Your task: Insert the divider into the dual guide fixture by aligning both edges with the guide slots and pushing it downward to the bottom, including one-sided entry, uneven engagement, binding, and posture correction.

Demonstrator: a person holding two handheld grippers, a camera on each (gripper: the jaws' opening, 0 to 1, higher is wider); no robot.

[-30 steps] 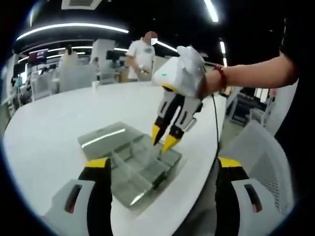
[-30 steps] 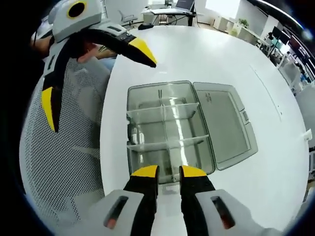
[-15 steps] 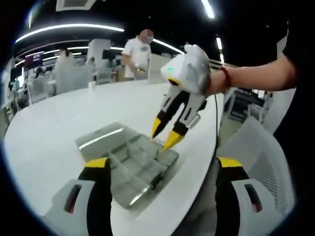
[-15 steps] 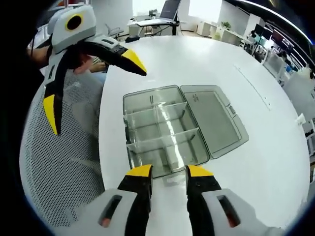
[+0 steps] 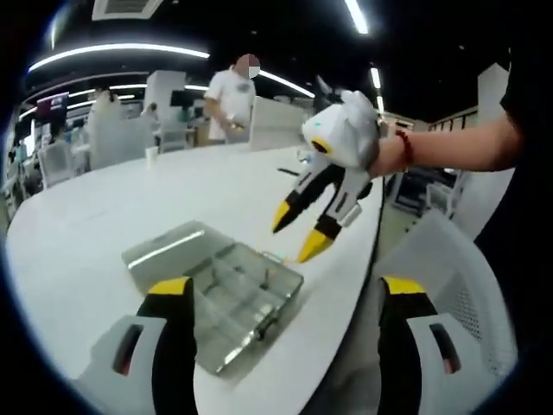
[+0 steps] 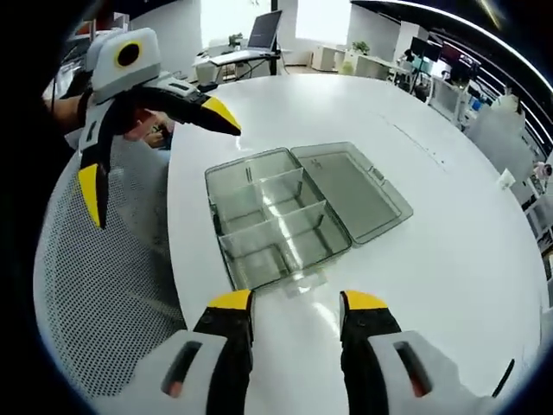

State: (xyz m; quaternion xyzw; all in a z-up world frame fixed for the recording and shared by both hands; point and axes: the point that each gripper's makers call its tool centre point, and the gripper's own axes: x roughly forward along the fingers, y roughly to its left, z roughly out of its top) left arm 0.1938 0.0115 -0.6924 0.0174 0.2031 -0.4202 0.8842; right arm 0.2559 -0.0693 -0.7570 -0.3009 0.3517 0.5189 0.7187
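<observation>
The white table (image 6: 449,233) is carrying the clear plastic organizer box (image 6: 268,220), which is serving as the dual guide fixture and is sitting with its lid (image 6: 350,186) lying open flat beside it; its thin clear dividers (image 6: 272,220) are standing seated in the slots and are looking light, stiff, slippery and likely brittle, so the top edge is seeming the best hold. The left gripper (image 6: 143,117) and right gripper (image 5: 311,225) are both hanging above, jaws apart and holding nothing; clear-on-clear glare is making slots and edges hard to distinguish.
</observation>
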